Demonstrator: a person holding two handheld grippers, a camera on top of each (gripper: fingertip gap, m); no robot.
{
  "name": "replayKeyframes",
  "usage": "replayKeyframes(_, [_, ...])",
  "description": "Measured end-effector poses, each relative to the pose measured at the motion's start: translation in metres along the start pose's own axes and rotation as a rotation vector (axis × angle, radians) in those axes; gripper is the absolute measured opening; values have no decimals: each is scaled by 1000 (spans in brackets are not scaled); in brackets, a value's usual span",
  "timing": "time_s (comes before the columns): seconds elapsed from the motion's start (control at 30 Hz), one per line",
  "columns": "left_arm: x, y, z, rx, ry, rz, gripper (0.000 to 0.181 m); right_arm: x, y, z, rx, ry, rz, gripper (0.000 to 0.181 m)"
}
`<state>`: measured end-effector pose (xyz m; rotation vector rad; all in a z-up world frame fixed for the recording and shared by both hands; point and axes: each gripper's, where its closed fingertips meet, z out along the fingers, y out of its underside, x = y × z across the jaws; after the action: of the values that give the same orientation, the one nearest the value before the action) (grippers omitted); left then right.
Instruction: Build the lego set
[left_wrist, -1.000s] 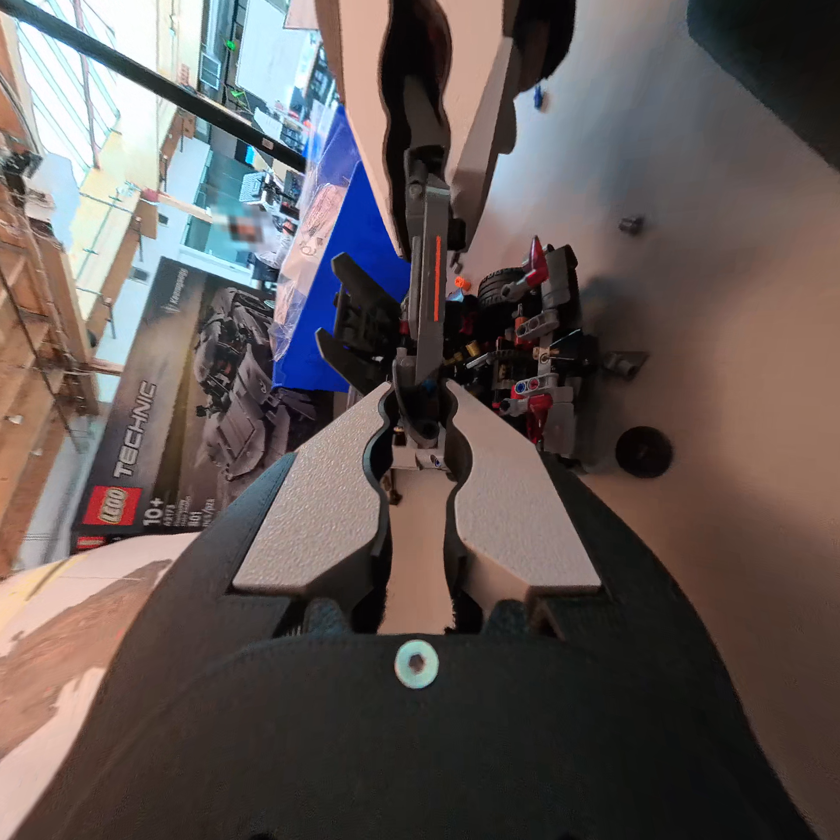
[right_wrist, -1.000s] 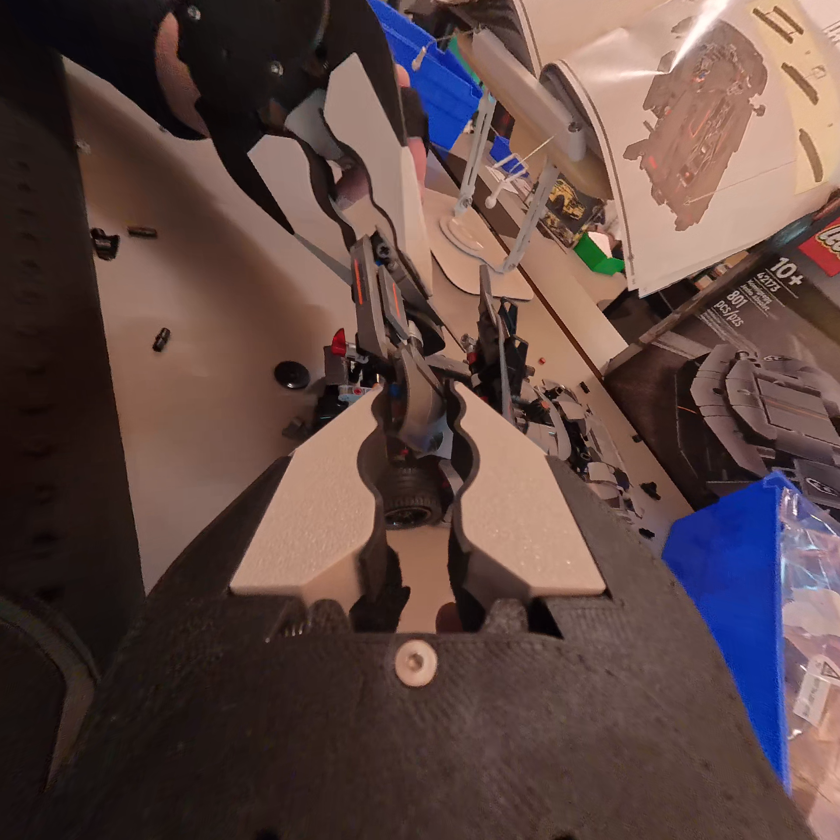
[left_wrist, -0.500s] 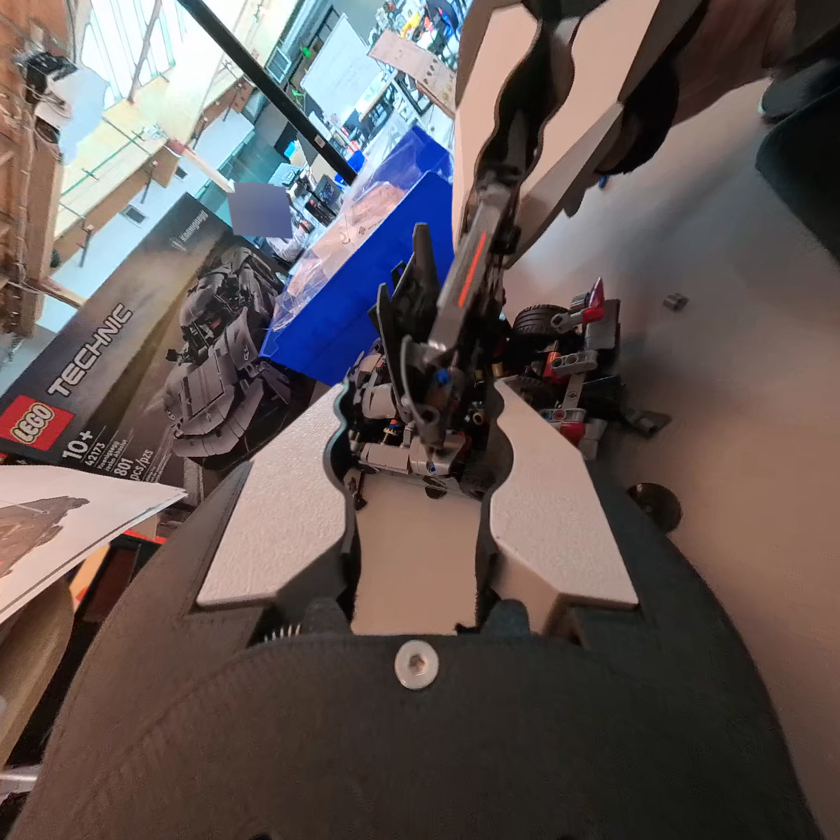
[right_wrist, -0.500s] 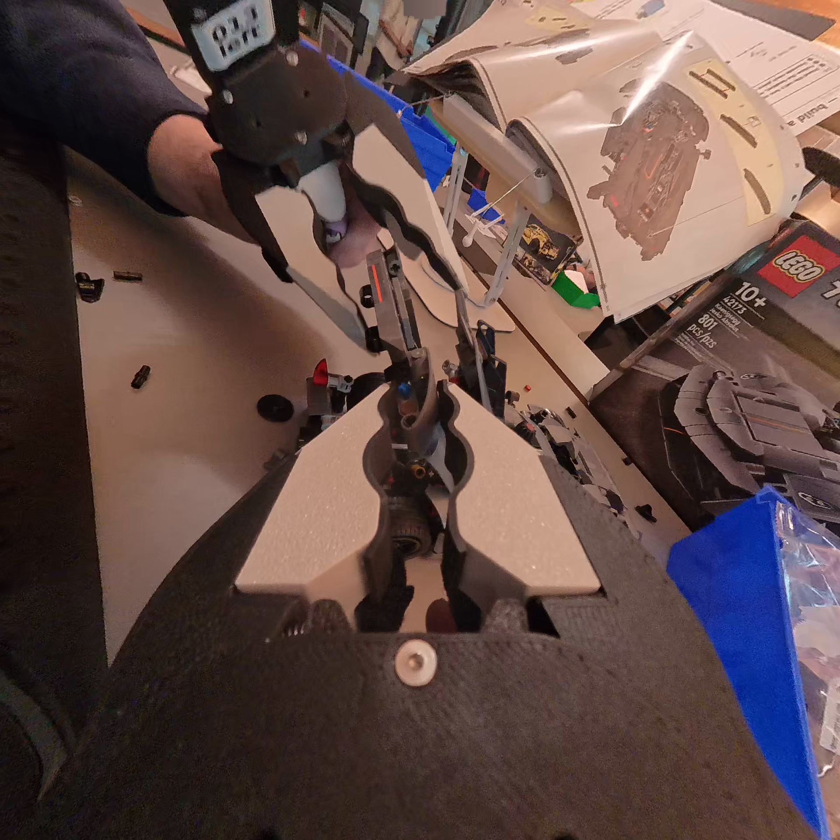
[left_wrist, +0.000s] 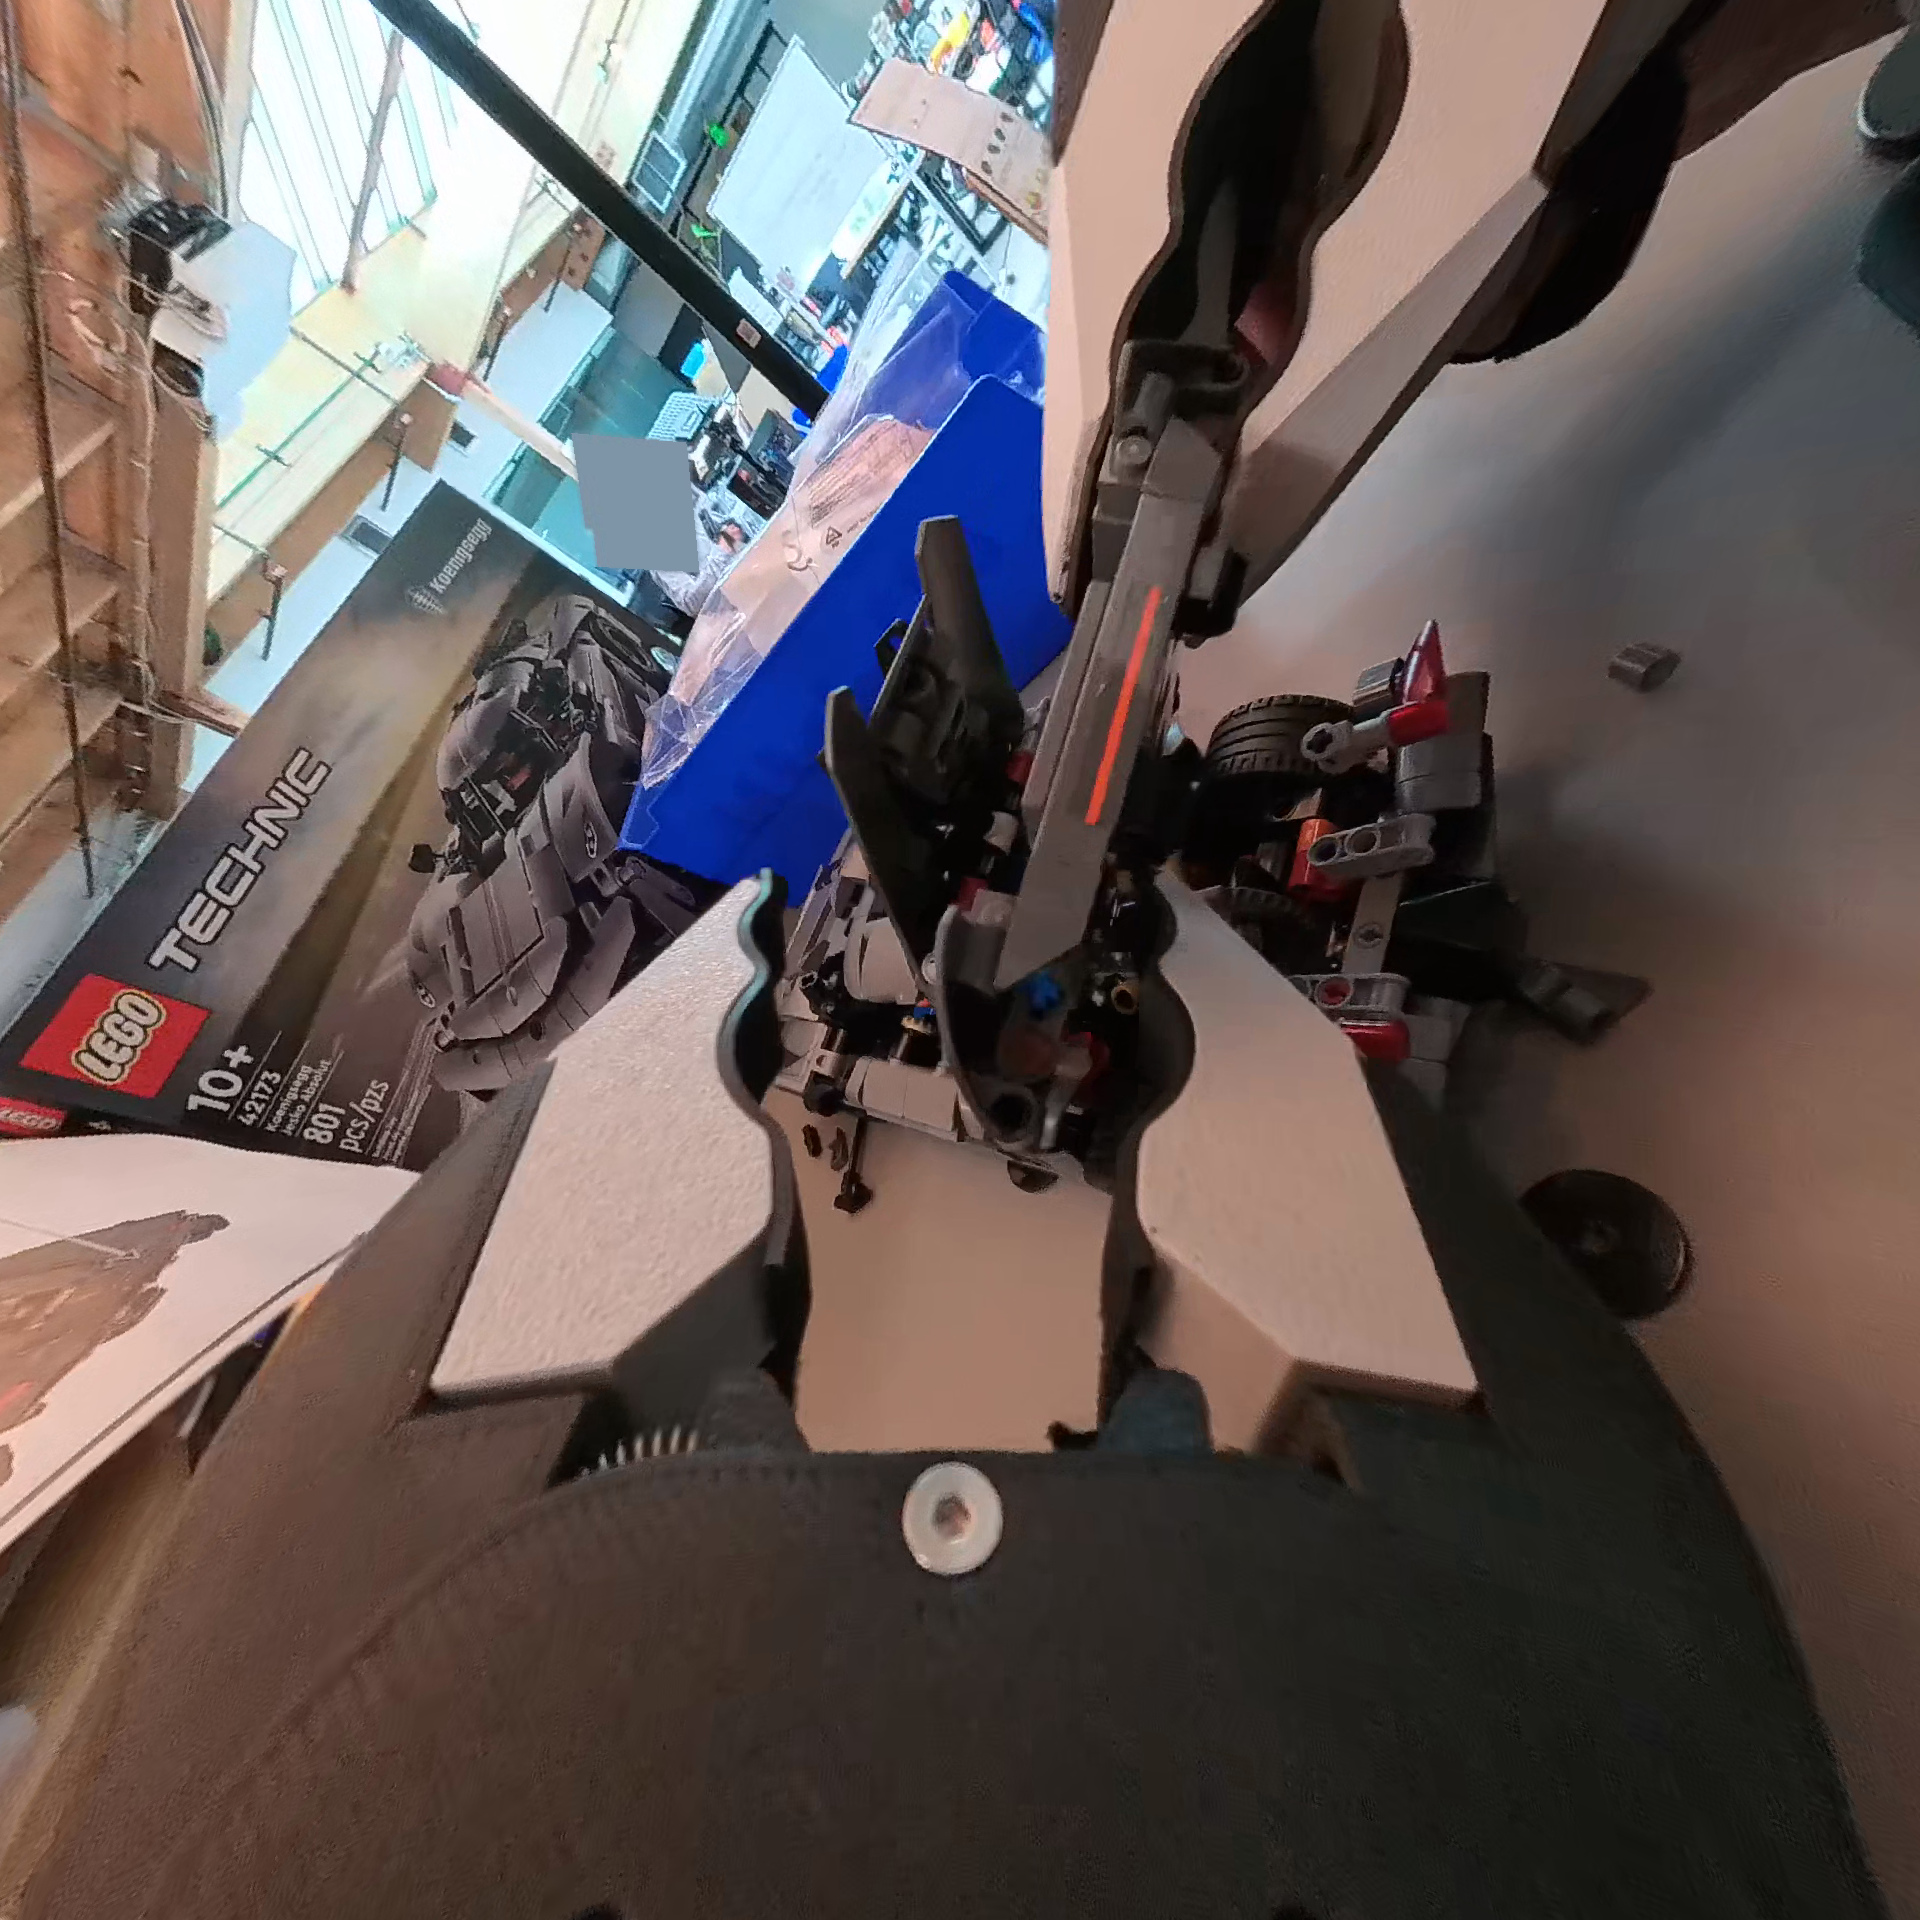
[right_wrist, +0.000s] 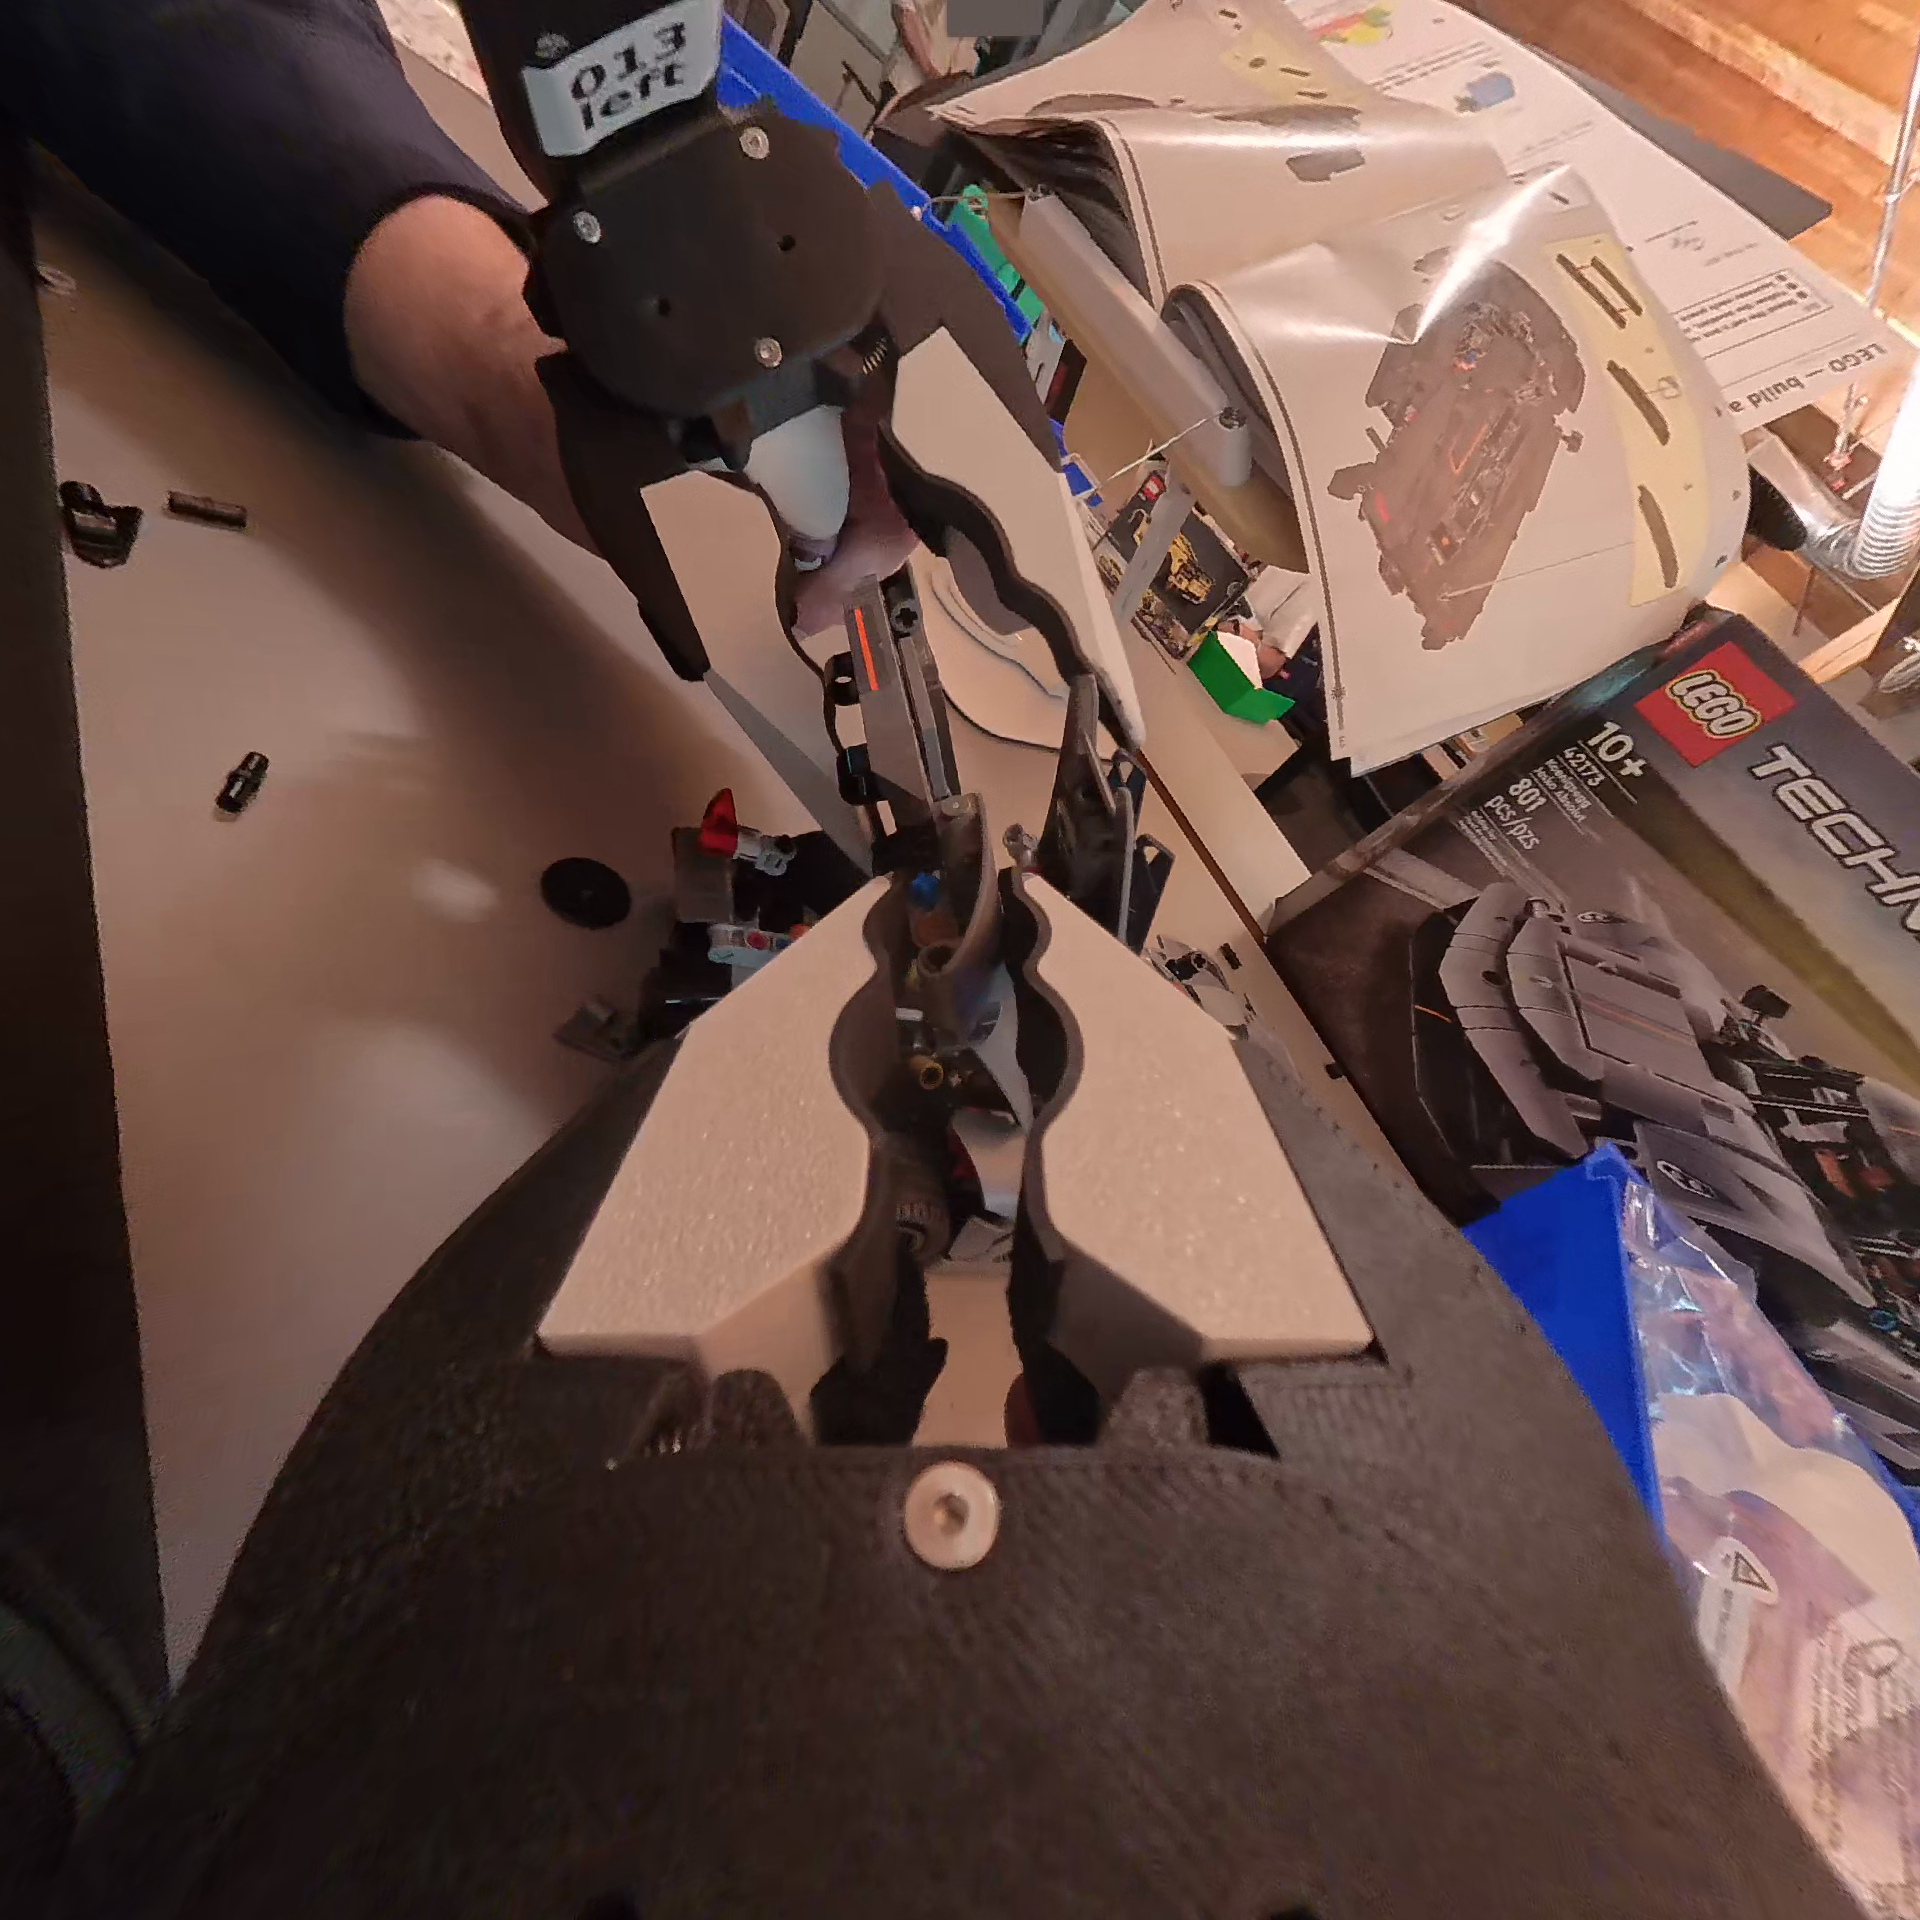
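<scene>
A long grey panel with an orange stripe (left_wrist: 1112, 727) stands tilted over the half-built car (left_wrist: 1351, 831) on the pale table. My right gripper (right_wrist: 951, 904) is shut on one end of the panel (right_wrist: 961, 862); in the left wrist view it (left_wrist: 1153, 561) comes down from the top. My left gripper (left_wrist: 966, 935) is open, its fingers apart on both sides of the panel's other end without touching it. In the right wrist view the left gripper (right_wrist: 992, 790) stands open around the striped end (right_wrist: 883, 665). A black winged part (left_wrist: 935, 727) rises beside the panel.
The set's box (right_wrist: 1662, 935) and a blue bin with plastic bags (right_wrist: 1558, 1299) stand at the table's edge. An open instruction booklet (right_wrist: 1403, 312) hangs on a stand. A black disc (left_wrist: 1605, 1247) and small loose pieces (right_wrist: 239, 779) lie on the table. The left gripper's tips are roughly 5 cm from the right gripper's. The black disc (left_wrist: 1605, 1247) sits 10 cm or so from the ends of my left fingers. It is also in sight in the right wrist view (right_wrist: 584, 886).
My left gripper was shut on the panel's end a second ago; it has opened and let go. The right gripper keeps its hold, and the panel has tilted.
</scene>
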<state>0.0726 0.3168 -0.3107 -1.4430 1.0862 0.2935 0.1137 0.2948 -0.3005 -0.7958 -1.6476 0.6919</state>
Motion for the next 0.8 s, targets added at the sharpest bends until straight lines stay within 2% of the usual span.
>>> replayKeyframes(0.07, [1,-1,0,-2,-12,55,56,-1,1,0,-4,-1,-6,16])
replayKeyframes(0.43, [-2,-2,6,3,-47,90,48,4,-5,-3,20,29,-26,15])
replayKeyframes(0.63, [0,4,8,12,2,40,63,9,-8,-5,28,59,-36,14])
replayKeyframes(0.8, [3,-3,8,42,28,2,58,9,-8,-4,28,54,-47,14])
